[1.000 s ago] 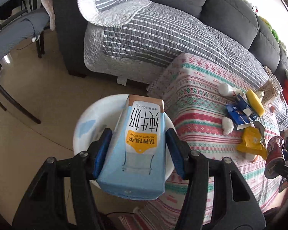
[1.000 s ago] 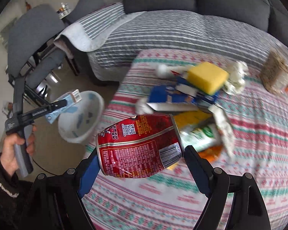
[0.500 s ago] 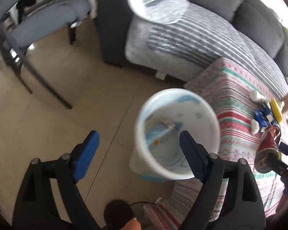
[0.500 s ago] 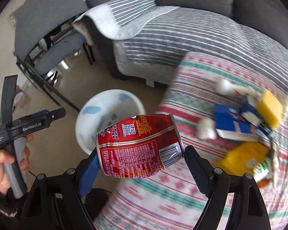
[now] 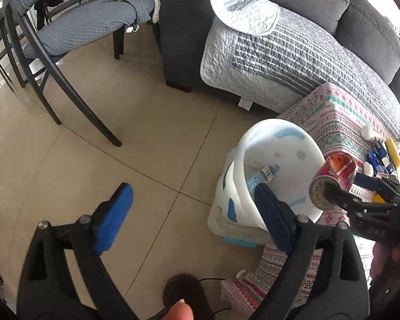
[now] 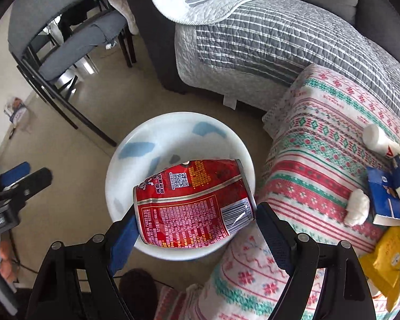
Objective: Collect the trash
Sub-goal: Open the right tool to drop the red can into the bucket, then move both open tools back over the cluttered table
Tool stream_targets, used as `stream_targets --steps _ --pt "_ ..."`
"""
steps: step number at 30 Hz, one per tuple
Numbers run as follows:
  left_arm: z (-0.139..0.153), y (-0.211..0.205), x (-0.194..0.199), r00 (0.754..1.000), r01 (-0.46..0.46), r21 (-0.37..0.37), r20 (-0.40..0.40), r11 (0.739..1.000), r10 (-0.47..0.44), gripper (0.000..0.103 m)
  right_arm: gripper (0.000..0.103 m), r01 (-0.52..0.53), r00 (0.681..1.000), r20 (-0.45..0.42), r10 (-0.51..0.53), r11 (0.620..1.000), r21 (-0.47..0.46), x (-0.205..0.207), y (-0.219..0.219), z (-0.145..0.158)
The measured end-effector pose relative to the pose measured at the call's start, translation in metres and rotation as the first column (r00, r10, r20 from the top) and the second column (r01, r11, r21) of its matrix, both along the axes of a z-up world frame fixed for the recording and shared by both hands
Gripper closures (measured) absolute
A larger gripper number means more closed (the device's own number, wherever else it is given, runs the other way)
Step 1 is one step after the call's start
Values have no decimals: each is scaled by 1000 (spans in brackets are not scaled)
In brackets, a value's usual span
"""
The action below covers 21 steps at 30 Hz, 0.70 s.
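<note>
My right gripper (image 6: 194,226) is shut on a dented red can (image 6: 192,202), held sideways right above the white bin (image 6: 125,157) with blue patches. From the left wrist view that can (image 5: 333,184) hangs over the bin's (image 5: 277,130) right rim. A blue milk carton (image 5: 261,176) lies inside the bin. My left gripper (image 5: 192,213) hovers over the floor to the left of the bin, its jaws still opening with nothing between them. More trash lies on the patterned table (image 6: 314,165): a blue box (image 6: 384,194), a yellow packet (image 6: 386,256), a white bottle (image 6: 378,141).
A grey sofa (image 5: 293,53) with a striped quilt stands behind the table. A black-legged chair (image 5: 74,26) is at the back left. Tiled floor (image 5: 120,138) spreads left of the bin. A hand (image 6: 5,264) holds the left gripper's handle at the lower left of the right wrist view.
The left gripper let go of the milk carton, which dropped into the bin, then pulled away left with wide jaws. The right gripper carried the red can from over the table to above the bin.
</note>
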<state>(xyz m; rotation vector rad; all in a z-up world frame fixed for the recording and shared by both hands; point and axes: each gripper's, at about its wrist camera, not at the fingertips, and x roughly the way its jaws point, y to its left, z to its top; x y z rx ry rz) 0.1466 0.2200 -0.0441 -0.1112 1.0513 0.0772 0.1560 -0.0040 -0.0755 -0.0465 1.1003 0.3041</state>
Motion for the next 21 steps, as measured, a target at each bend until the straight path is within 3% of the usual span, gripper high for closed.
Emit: stream_targets --steps 9,21 --pt "-1 -7 -2 1000 28 8 -1 1000 -28 10 11 31 998 60 -33 999 32 9 -5 9" --pt "4 -31 -4 997 77 29 4 997 -78 10 11 109 988 107 -113 993 43 -23 -70 45"
